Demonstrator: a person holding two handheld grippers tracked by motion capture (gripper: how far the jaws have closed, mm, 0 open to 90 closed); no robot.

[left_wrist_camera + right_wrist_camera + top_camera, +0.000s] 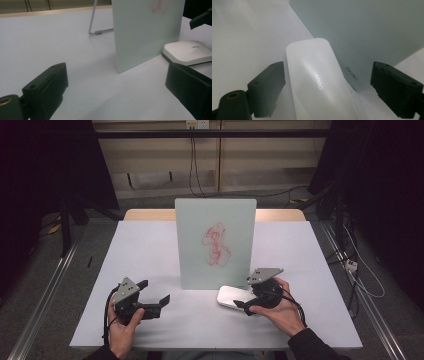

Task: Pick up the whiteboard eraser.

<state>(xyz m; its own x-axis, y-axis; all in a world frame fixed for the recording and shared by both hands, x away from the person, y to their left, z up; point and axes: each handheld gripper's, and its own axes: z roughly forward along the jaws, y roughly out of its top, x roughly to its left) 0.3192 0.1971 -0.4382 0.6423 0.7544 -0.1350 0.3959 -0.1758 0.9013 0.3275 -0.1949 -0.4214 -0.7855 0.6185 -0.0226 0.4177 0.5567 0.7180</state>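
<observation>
You had a white eraser [319,85] with pale lettering between black jaws, a pale green board [216,242] at its 12 o'clock bearing a red scribble [216,245], all on a light grey table [145,250] edged in tan wood.

— What's between your right gripper [328,92] jaws?
— Your white eraser [318,82], lying lengthwise on the table [244,37]; neither jaw touches it.
— And behind it?
— The pale glass board [372,30], standing just beside the eraser's far end.
</observation>
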